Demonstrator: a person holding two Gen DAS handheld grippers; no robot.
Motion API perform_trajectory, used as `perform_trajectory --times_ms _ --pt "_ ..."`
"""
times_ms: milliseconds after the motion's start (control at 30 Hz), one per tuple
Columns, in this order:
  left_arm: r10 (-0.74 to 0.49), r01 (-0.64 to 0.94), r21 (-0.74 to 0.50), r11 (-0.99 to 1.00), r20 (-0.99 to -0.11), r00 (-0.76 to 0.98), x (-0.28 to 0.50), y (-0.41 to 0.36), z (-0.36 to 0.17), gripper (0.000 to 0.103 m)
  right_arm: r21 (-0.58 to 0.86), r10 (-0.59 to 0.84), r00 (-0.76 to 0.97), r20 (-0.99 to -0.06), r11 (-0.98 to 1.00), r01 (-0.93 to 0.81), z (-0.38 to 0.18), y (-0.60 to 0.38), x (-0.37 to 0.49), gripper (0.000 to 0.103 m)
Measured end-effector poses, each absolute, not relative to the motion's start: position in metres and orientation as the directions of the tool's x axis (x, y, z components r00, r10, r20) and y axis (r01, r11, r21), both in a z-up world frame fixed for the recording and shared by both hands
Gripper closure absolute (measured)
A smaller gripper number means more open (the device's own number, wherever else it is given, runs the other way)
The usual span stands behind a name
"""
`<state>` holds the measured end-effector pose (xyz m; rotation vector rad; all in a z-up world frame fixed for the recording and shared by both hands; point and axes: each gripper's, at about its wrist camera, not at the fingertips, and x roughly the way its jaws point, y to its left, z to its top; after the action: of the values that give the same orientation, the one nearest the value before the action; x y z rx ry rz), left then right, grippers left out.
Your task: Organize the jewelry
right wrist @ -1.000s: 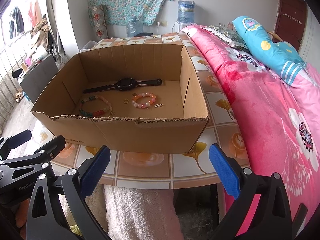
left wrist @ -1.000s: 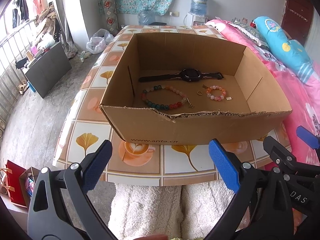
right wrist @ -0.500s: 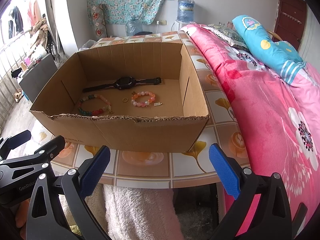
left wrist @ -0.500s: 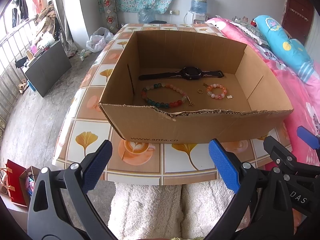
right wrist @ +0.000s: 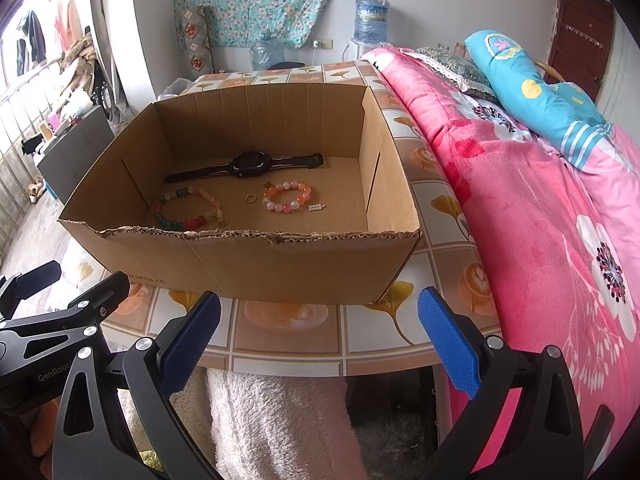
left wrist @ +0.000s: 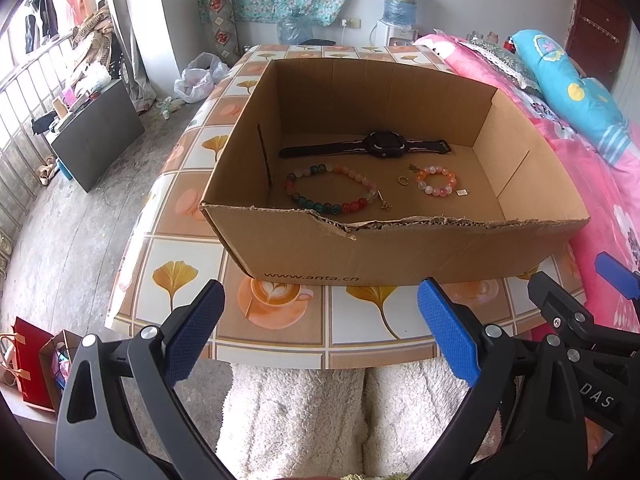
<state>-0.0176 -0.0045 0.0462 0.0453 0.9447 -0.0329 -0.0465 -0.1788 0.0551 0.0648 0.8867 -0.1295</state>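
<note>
An open cardboard box [left wrist: 400, 252] [right wrist: 280, 268] stands on the tiled table. Inside it lie a black watch [left wrist: 372, 146] [right wrist: 248, 165], a large multicoloured bead bracelet [left wrist: 332, 194] [right wrist: 186, 210], a small pink bead bracelet [left wrist: 436, 181] [right wrist: 286, 197], a gold ring [left wrist: 403, 180] [right wrist: 250, 198] and a small silver charm [left wrist: 462, 192] [right wrist: 316, 208]. My left gripper [left wrist: 320, 336] hangs open in front of the box, short of the table's near edge. Beside it my right gripper [right wrist: 320, 336] is open too. Neither holds anything.
The table [left wrist: 280, 320] has a ginkgo-and-coffee pattern. A pink flowered bed [right wrist: 540, 220] with a blue pillow [right wrist: 532, 92] runs along the right. White fluffy fabric [left wrist: 304, 408] lies below the grippers. A dark cabinet [left wrist: 96, 136] and bags stand on the floor at left.
Both cameras have risen and tipped slightly, so more of the box floor shows. The jewelry has not moved and both grippers stay open.
</note>
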Motion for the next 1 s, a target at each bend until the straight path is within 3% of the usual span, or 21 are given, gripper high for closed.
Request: perform_trajectory --times_ms 1000 --pt "-0.005 0.044 0.025 0.999 -0.814 0.580 -0.0195 -0.0024 0.0455 0.010 0.004 -0.087 0.620 -0.780 0.990 0.143 0.0541 -0.1766 -0.0474 0.007"
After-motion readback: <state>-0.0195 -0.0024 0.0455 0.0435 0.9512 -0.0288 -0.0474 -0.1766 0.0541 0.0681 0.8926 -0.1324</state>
